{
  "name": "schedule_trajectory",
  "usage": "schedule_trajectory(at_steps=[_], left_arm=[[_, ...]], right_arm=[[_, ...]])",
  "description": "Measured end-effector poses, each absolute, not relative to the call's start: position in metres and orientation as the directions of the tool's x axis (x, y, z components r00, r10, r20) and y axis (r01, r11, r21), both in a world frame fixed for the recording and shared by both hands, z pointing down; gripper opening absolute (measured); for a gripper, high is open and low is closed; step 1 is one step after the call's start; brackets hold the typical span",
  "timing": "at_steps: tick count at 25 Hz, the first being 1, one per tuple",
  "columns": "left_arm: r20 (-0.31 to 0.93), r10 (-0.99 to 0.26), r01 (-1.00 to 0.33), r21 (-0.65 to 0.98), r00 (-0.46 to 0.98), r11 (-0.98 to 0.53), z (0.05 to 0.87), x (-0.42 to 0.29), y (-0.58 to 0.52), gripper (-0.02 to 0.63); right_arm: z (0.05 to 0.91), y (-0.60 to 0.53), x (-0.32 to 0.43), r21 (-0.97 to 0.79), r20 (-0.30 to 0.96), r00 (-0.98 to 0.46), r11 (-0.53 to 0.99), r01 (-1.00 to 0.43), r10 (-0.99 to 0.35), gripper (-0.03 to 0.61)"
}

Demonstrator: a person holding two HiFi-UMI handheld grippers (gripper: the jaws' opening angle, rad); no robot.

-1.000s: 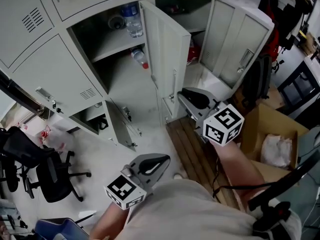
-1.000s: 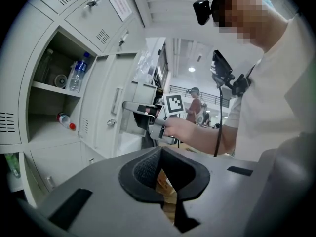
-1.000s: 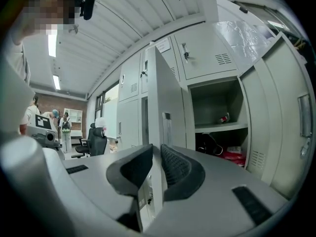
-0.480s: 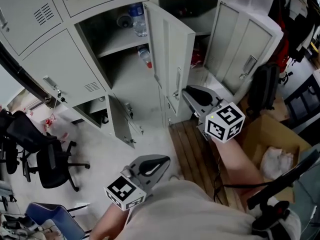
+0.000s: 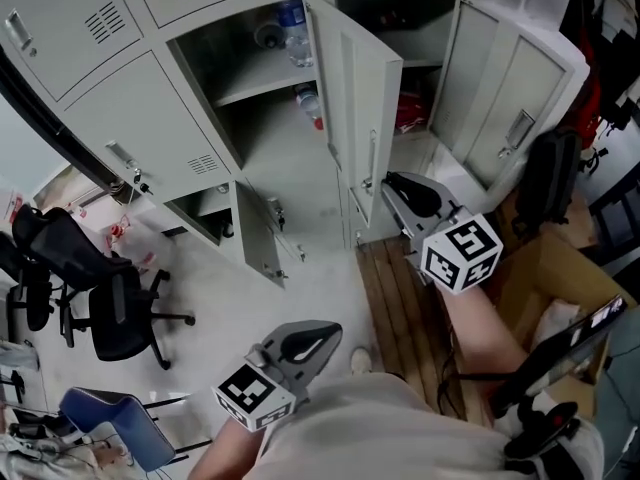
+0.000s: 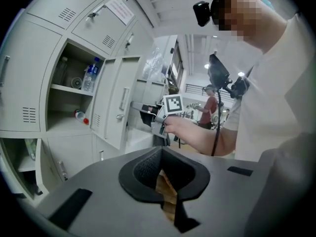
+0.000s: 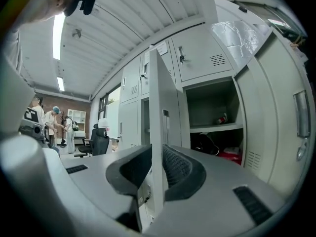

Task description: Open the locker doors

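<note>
Lockers (image 5: 150,138) — right gripper (image 7: 157,158) seemingly pinching door (image 7: 159,102).

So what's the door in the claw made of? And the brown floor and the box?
The locker door, pinched by the right claw, looks like painted sheet metal: thin, smooth, pale grey. The brown floor looks like wooden planks, going by its long seams, or maybe a wood-look covering. The box looks like plain brown cardboard, matte and creased.

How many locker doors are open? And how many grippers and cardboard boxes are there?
Open locker doors: 3 (middle door, right door, small low door)
Grippers: 2 (left gripper, right gripper)
Cardboard box: 1
Total: 6
</note>
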State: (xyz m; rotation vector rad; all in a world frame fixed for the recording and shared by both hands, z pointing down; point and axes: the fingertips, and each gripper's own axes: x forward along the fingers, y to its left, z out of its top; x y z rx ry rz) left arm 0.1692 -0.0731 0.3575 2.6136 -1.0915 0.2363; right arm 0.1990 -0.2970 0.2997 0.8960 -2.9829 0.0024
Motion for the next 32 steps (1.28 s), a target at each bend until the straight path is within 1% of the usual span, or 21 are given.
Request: schedule_trajectory(at_steps=[6, 10, 15, 21, 32], left_arm=[[0.233, -0.649, -0.688, 0.201, 0.725, -0.697, 0.350, 0.157, -0.051, 0.011], [0.227, -0.638, -0.676, 0.195, 0.736, -0.711, 0.345, 0.133, -0.022, 0.011], [0.209, -0.646, -0.678, 0.194, 0.734, -0.709, 0.336, 0.094, 0.022, 0.011], [0.194, -0.623, -0.652, 0.186, 0.758, -0.735, 0.336, 0.065, 0.079, 0.011], [0.170, -0.620, -0.642, 0.183, 0.766, -0.744, 0.354, 0.023, 0.166, 0.011]], right_arm=[[0.308, -0.266, 0.213, -0.019, 0.046, -0.794, 0.794, -0.607, -0.606, 0.057], [0.328, -0.224, 0.209, -0.054, 0.093, -0.777, 0.776, -0.628, -0.623, 0.054], [0.354, -0.153, 0.184, -0.081, 0.151, -0.779, 0.777, -0.624, -0.609, 0.041], [0.367, -0.063, 0.153, -0.112, 0.191, -0.781, 0.777, -0.620, -0.595, 0.037], [0.387, 0.066, 0.096, -0.095, 0.239, -0.809, 0.816, -0.570, -0.537, 0.032]])
